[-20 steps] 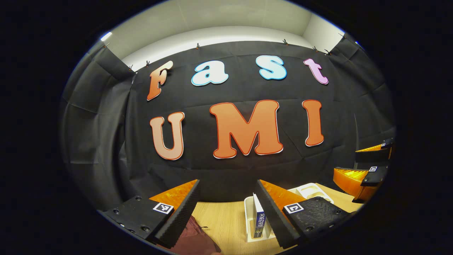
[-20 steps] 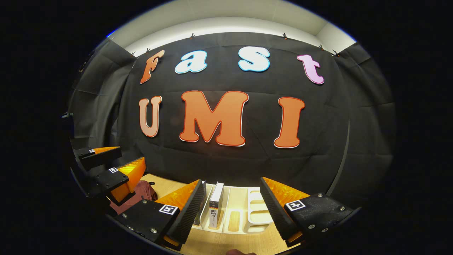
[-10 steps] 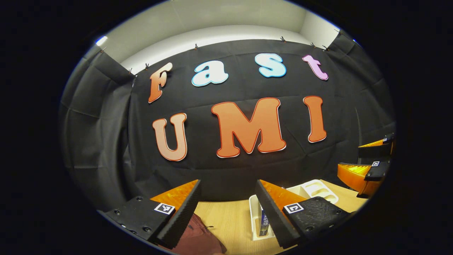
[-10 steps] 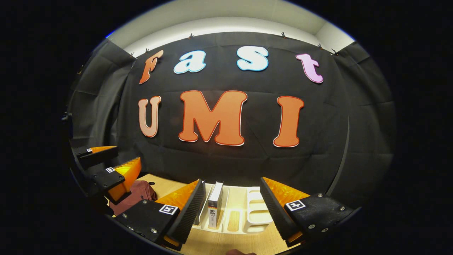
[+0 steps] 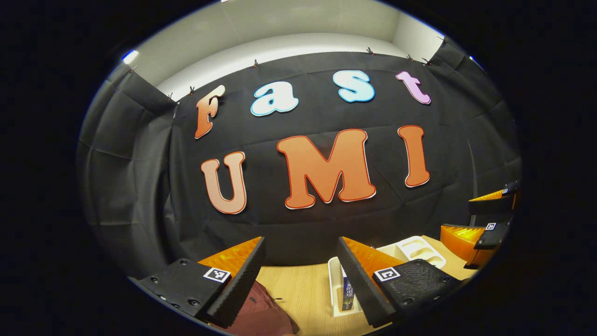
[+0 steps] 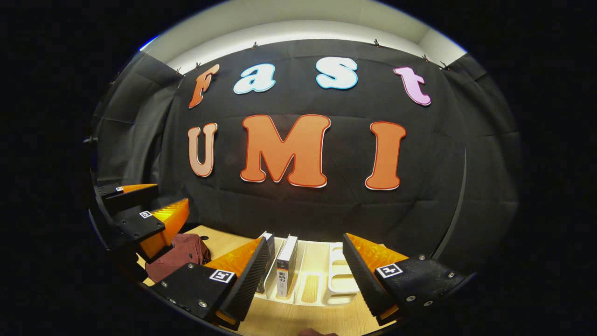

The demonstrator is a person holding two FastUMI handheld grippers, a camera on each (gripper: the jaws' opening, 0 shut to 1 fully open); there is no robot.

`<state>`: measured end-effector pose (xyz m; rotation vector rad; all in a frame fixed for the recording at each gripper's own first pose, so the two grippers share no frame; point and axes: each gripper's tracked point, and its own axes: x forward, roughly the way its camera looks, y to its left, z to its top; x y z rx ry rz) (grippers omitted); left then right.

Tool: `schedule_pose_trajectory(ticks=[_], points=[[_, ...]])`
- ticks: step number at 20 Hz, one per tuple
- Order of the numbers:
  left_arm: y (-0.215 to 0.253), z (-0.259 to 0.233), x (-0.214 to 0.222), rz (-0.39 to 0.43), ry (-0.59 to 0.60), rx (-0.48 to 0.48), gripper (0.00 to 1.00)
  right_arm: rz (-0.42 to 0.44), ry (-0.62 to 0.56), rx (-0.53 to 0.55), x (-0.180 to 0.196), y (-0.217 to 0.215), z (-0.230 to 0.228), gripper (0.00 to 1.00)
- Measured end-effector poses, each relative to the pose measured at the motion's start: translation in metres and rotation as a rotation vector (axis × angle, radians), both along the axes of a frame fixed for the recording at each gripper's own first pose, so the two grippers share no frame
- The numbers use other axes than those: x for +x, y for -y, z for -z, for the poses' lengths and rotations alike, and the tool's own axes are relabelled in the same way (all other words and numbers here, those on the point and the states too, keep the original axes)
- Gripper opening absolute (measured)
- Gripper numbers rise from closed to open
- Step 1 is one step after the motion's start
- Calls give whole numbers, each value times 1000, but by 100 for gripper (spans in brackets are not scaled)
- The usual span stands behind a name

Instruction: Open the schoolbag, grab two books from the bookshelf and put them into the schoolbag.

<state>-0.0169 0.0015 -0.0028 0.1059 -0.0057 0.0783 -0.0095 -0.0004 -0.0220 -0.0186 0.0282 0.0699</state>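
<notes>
A maroon schoolbag [image 5: 268, 312] lies on the wooden table, under my left gripper's left finger; the right gripper view shows this schoolbag [image 6: 179, 255] at the left. A white bookshelf rack [image 6: 336, 280] stands ahead of my right gripper [image 6: 306, 240], which is open and empty above it. One upright book [image 6: 285, 266] stands in the rack and a second book [image 6: 267, 239] is partly hidden behind a finger. My left gripper [image 5: 301, 241] is open and empty, with the rack's end [image 5: 334, 289] and a blue-spined book [image 5: 347, 293] beside its right finger.
The wooden table [image 5: 303, 289] runs back to the black cloth wall. Far right in the left gripper view, the right gripper [image 5: 456, 213] hangs open. At the left of the right gripper view, the left gripper [image 6: 172, 196] hovers open above the schoolbag.
Both grippers have drifted only slightly; the right gripper view now shows a little more of the rack and the schoolbag. Both stay open and hold nothing.
</notes>
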Motion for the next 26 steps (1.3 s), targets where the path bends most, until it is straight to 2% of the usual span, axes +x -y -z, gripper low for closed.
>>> schedule_pose_trajectory(ticks=[4, 10, 13, 14, 18, 23, 26], points=[[2, 7, -4, -14, -13, 19, 96, -4, 0, 7, -1, 5, 1, 94], [7, 50, -13, -40, -108, 62, 96, -38, -44, 20, -6, 14, 23, 94], [-7, 80, -21, -103, -192, 117, 96, -52, -63, 30, -6, 21, 33, 94], [-12, 89, -27, -125, -216, 136, 100, -58, -73, 33, -8, 24, 38, 94], [-27, 127, -51, -180, -306, 235, 96, -51, -124, 14, -12, 43, 63, 94], [-45, 173, -55, -146, -383, 370, 96, 36, -150, 11, -13, 61, 74, 94], [-50, 198, -62, -83, -412, 466, 96, 98, -168, -12, -11, 67, 78, 94]])
